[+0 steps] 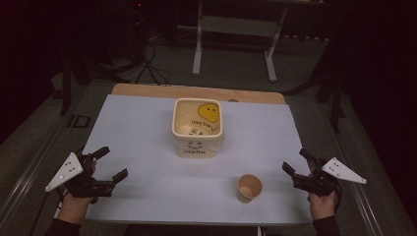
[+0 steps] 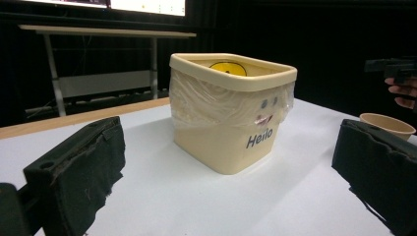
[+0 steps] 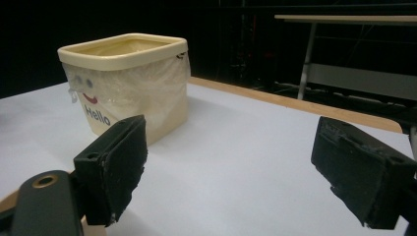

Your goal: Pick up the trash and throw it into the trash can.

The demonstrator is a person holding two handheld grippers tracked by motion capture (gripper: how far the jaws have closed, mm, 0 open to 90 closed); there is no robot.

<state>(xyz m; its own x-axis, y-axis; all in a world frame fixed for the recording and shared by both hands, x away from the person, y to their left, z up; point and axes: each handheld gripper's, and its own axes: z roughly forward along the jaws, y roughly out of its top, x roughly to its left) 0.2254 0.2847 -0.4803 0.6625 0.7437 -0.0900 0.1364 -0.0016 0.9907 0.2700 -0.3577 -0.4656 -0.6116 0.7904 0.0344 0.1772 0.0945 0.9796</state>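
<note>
Left gripper [image 1: 110, 164]: hovering low at the near left corner of the counter [image 1: 147, 128], jaws spread wide, nothing between them.
Right gripper [image 1: 297, 162]: poised at the near right edge, jaws released and empty too.
Paper cup [image 1: 250, 187]: upright on the counter, open mouth up, near the front edge, just inboard of the right gripper and nearest to it.
Bin [image 1: 197, 127]: cream tub with a plastic liner and a smiley face, mid-counter, well apart from both grippers; the cup stands in front of it, to its right.
Likely step: the right gripper looks set to take the cup.
Doing it well: come in level, straddle the thin wall evenly, squeeze gently — paper crumples and a light cup tips at a nudge.
Edges: the front edge is close behind the cup, so don't push it that way.
Open room: broad bare surface between cup and bin and all along the left half.
</note>
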